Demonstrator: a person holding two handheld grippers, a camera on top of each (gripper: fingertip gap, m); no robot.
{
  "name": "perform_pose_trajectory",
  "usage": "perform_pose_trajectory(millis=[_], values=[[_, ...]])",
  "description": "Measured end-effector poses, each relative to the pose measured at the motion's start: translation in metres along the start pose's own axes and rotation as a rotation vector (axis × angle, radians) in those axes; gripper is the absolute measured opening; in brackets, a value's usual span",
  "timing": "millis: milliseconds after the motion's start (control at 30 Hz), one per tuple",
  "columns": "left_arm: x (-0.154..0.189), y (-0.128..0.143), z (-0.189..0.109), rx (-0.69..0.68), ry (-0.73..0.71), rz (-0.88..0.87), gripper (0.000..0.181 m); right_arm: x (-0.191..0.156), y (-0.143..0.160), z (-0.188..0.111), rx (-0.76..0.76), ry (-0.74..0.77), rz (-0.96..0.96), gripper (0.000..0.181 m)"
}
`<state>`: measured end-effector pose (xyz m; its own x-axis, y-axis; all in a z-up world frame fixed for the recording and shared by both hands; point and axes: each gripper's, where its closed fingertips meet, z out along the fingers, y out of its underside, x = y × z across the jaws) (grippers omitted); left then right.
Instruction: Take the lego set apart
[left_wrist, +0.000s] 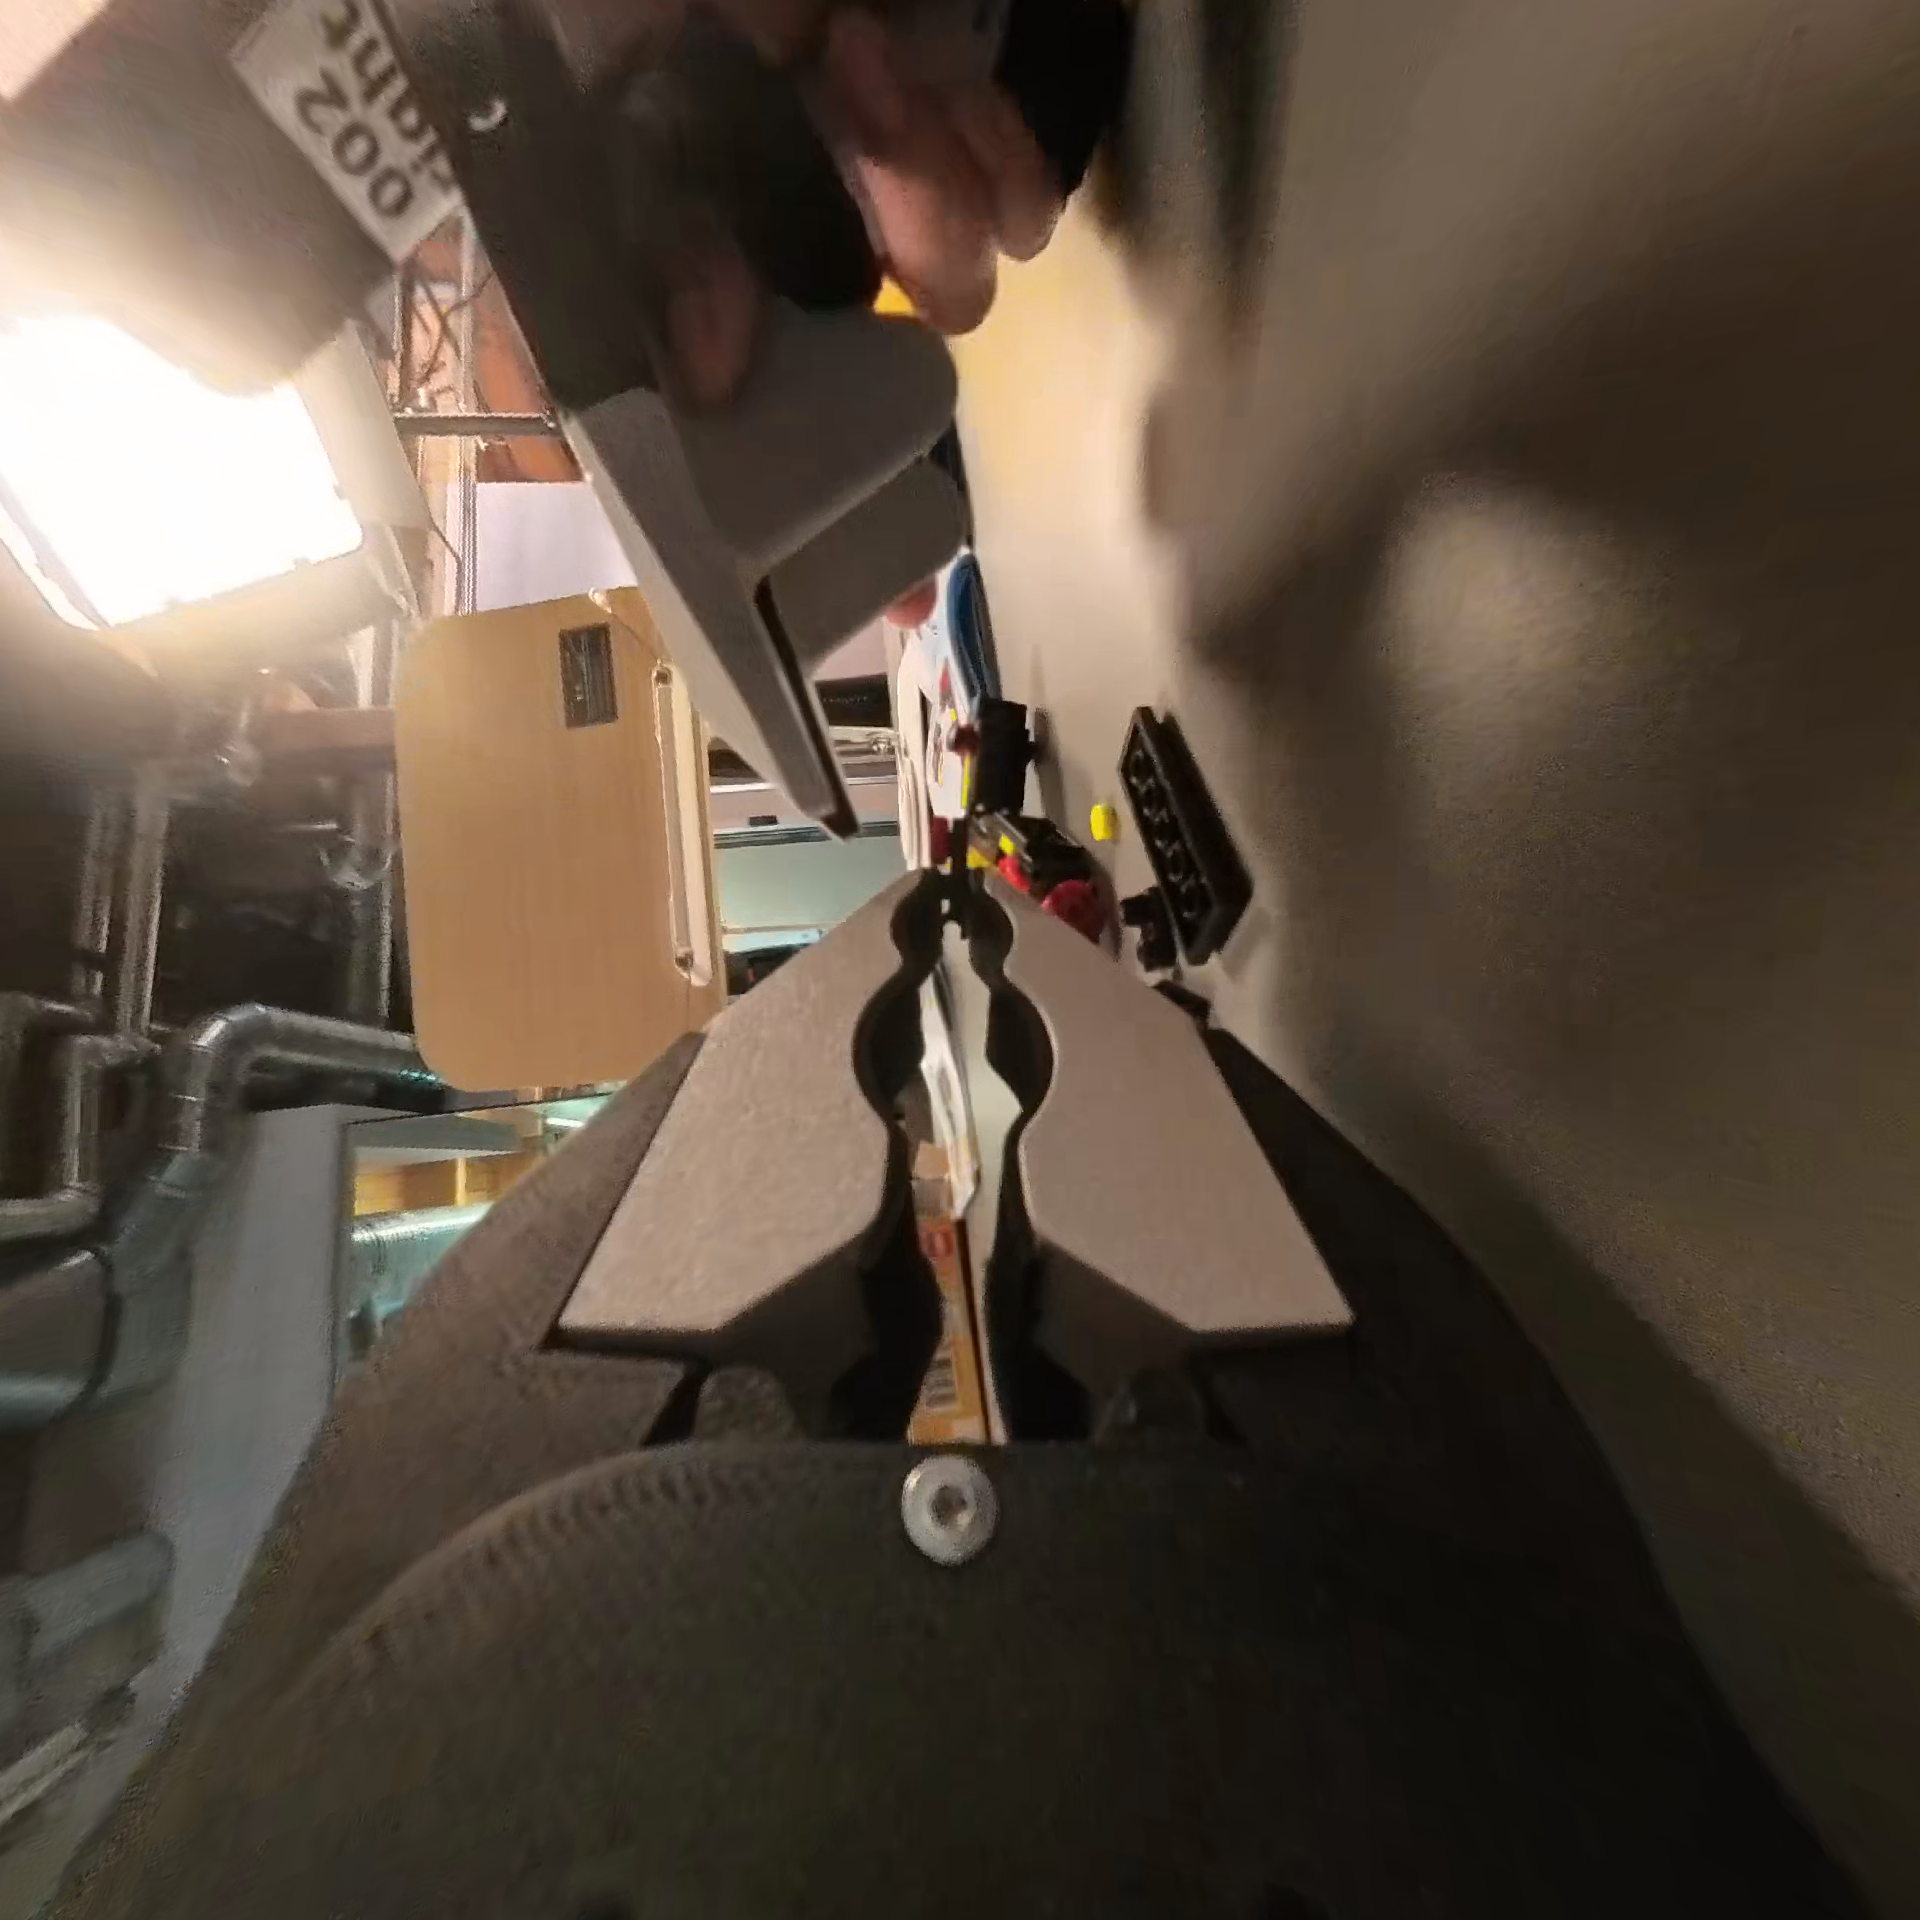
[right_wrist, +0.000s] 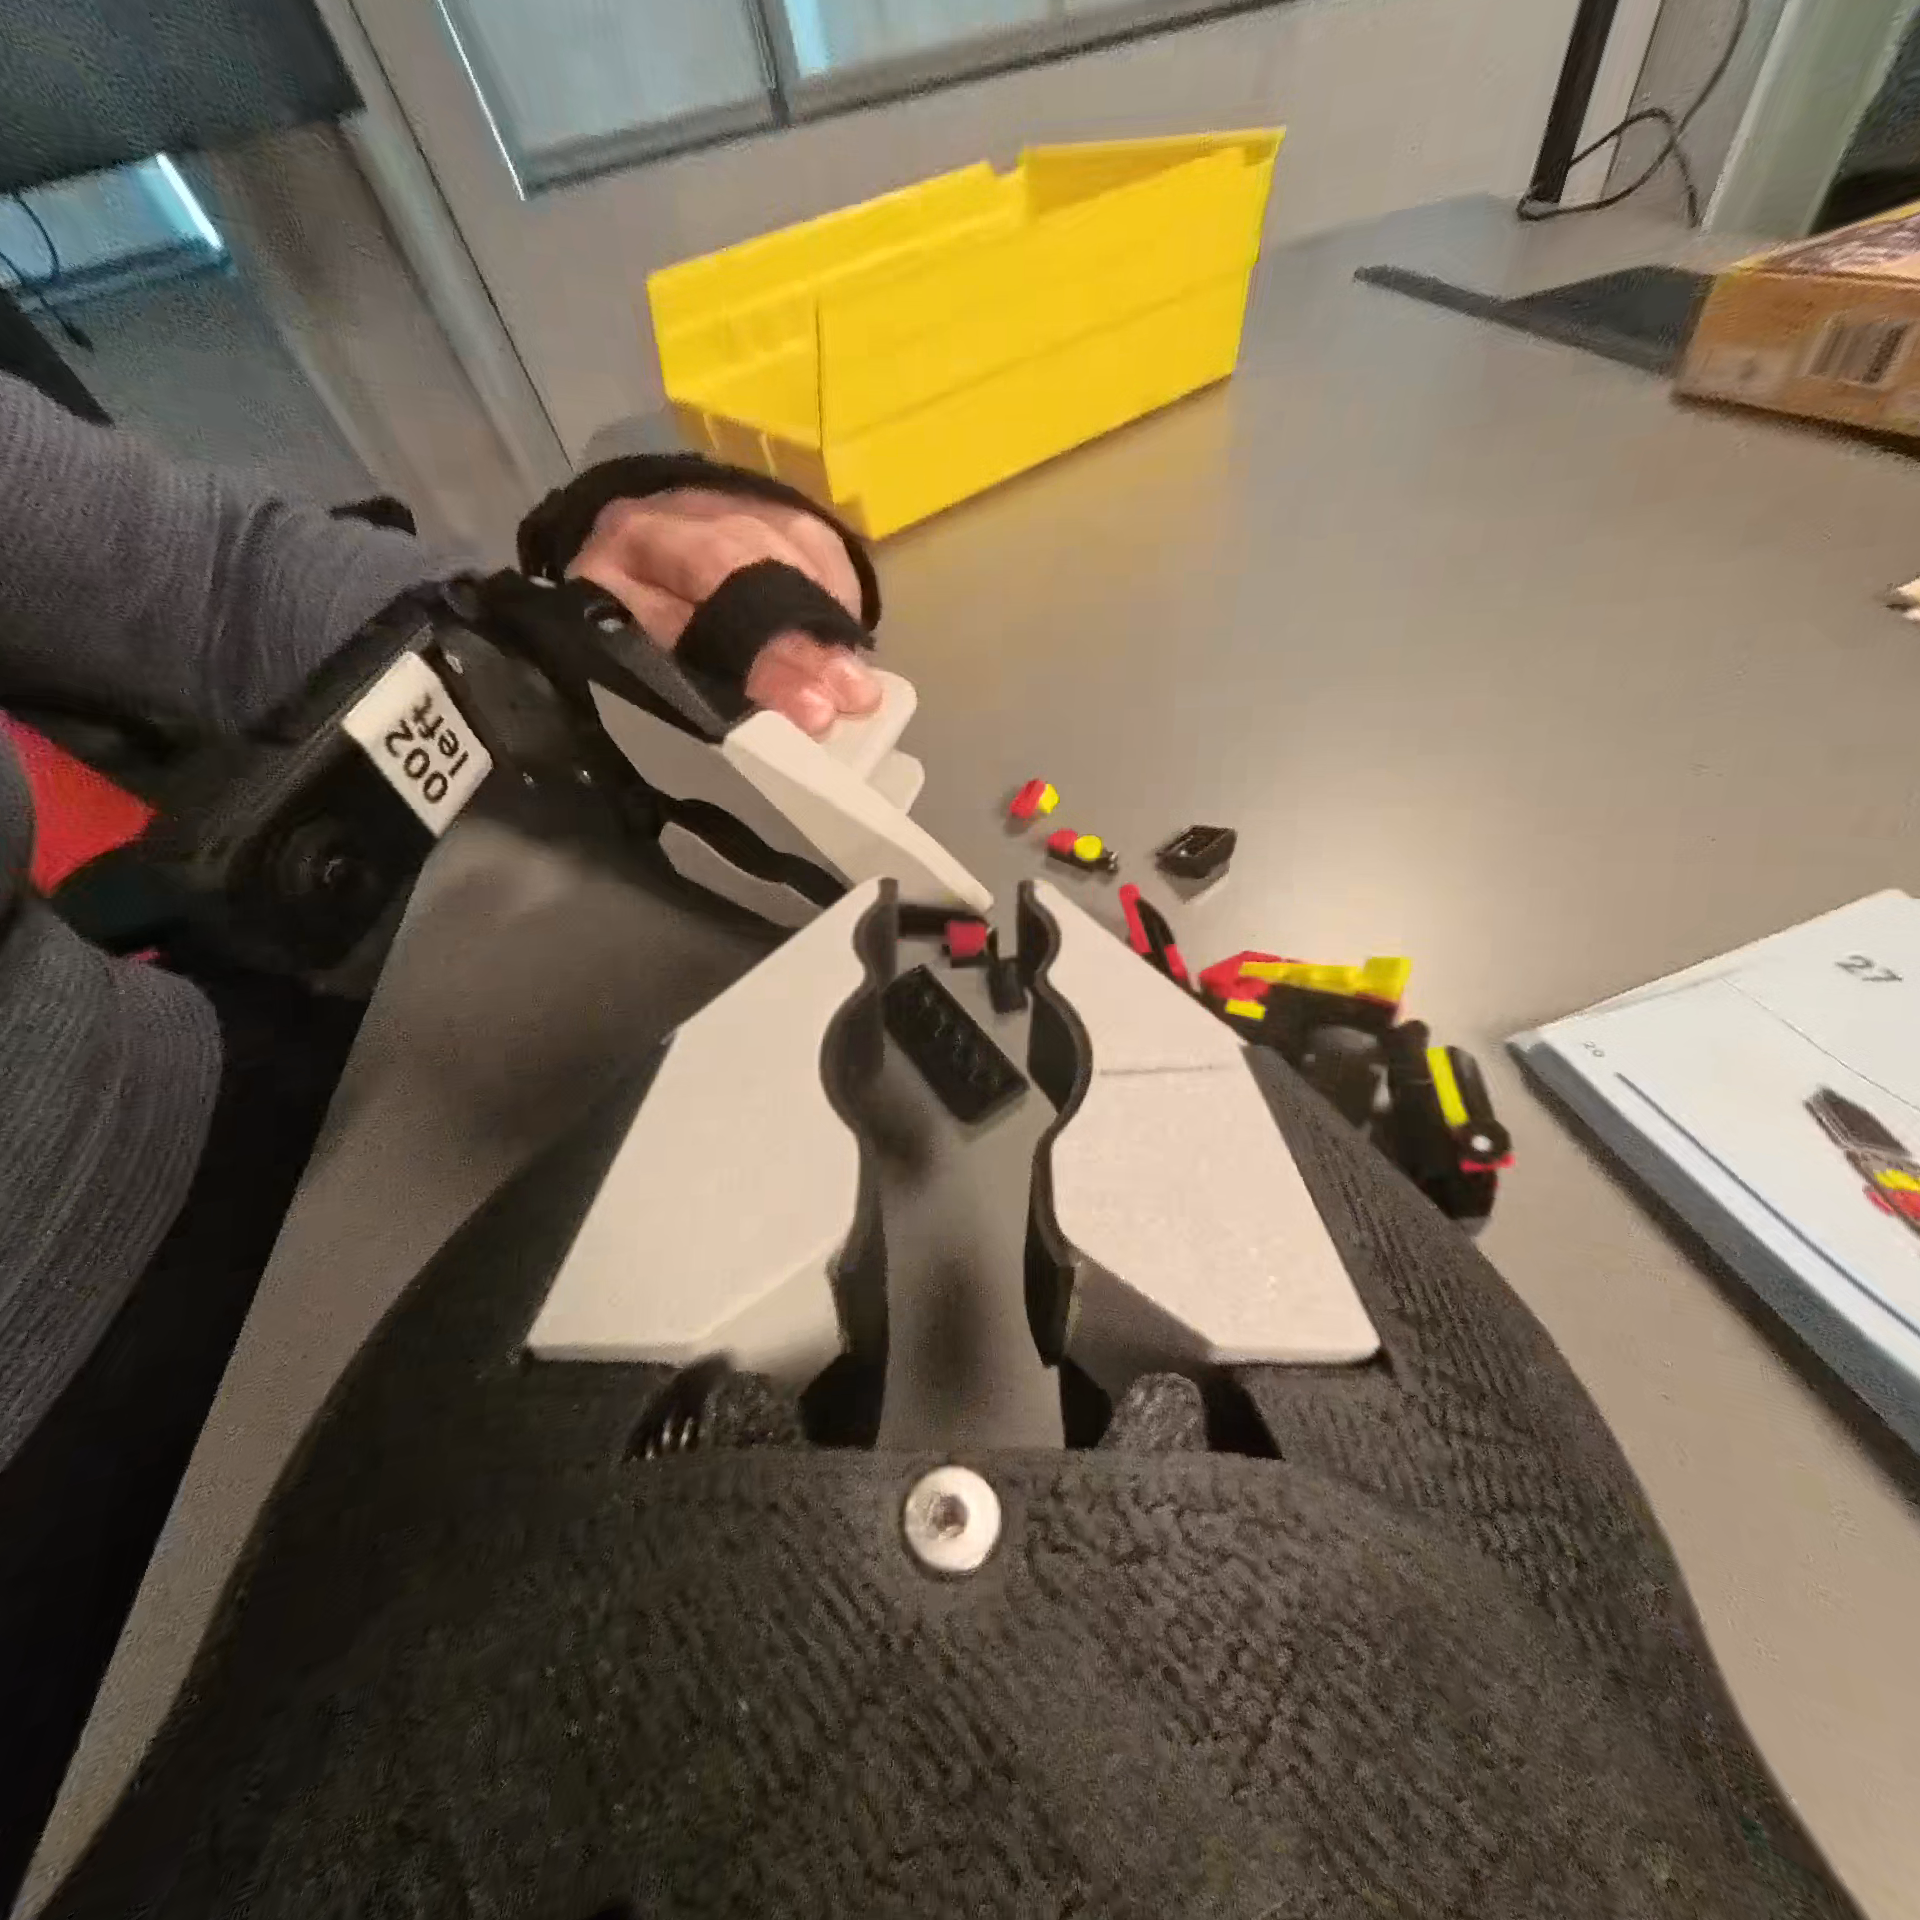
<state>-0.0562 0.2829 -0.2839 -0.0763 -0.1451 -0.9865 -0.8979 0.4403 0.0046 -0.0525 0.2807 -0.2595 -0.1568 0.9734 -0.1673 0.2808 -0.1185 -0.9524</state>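
In the left wrist view, the left gripper (left_wrist: 951, 899) is pinching a small black lego piece (left_wrist: 948, 902), its jaws nearly closed. In the right wrist view, the right gripper (right_wrist: 954, 914) is hovering with jaws apart over a black plate (right_wrist: 951, 1044) on the grey table (right_wrist: 1455, 644), the lego car (right_wrist: 1351, 1039) lying just beside.

Loose lego pieces (right_wrist: 1081, 847) lie mid-table (right_wrist: 1455, 623), with a bin (right_wrist: 966, 322) behind them. A booklet (right_wrist: 1766, 1091) lies to their right, a box (right_wrist: 1808, 332) at far right.

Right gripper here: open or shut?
Open. In the right wrist view the right gripper shows a clear gap between its fingers, with the grey table and a black lego plate visible through it.
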Motion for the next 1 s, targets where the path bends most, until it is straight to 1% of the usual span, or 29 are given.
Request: perform_pose_trajectory(millis=[200, 367, 433, 500, 600, 633, 667, 700, 733, 767, 800, 867, 900, 1000], values=[[-0.002, -0.003, 0.001, 0.014, -0.011, 0.004, 0.003, -0.002, 0.012, 0.007, -0.093, 0.038, -0.086, 0.011], [-0.005, -0.004, 0.0, 0.023, -0.027, 0.006, 0.003, -0.002, 0.013, 0.007, -0.099, 0.041, -0.09, 0.005], [-0.005, -0.004, 0.0, 0.023, -0.028, 0.0, 0.003, -0.003, 0.014, 0.007, -0.101, 0.058, -0.128, 0.004], [-0.002, -0.001, 0.001, 0.011, -0.001, -0.023, 0.003, -0.002, 0.016, 0.01, -0.13, 0.118, -0.254, 0.003], [0.002, 0.007, 0.003, -0.013, 0.038, -0.074, 0.003, 0.001, 0.015, 0.014, -0.186, 0.263, -0.521, 0.002], [0.002, 0.01, 0.004, -0.025, 0.041, -0.082, 0.003, 0.001, 0.01, 0.014, -0.166, 0.297, -0.58, 0.0], [0.013, 0.017, 0.006, -0.067, 0.098, -0.081, 0.003, -0.005, -0.003, 0.012, -0.092, 0.312, -0.599, 0.0], [0.017, 0.022, 0.007, -0.081, 0.102, -0.039, 0.004, -0.009, -0.016, 0.009, -0.013, 0.306, -0.571, 0.0], [0.014, 0.021, 0.006, -0.071, 0.072, -0.005, 0.003, -0.007, -0.023, 0.005, 0.045, 0.296, -0.518, 0.0], [0.011, 0.018, 0.005, -0.065, 0.063, -0.026, 0.003, -0.003, -0.024, 0.001, 0.069, 0.283, -0.456, 0.0], [0.005, 0.017, 0.005, -0.062, 0.037, -0.043, 0.003, 0.002, -0.017, 0.0, 0.049, 0.264, -0.391, 0.0], [-0.003, 0.016, 0.003, -0.059, -0.019, -0.012, 0.003, 0.007, -0.001, 0.002, -0.021, 0.221, -0.299, 0.002], [-0.004, 0.015, 0.003, -0.053, -0.033, 0.015, 0.003, 0.005, 0.002, 0.006, -0.044, 0.192, -0.274, 0.01], [-0.006, 0.007, 0.002, -0.033, -0.066, 0.079, 0.003, -0.001, 0.012, 0.014, -0.11, 0.143, -0.241, 0.015]])
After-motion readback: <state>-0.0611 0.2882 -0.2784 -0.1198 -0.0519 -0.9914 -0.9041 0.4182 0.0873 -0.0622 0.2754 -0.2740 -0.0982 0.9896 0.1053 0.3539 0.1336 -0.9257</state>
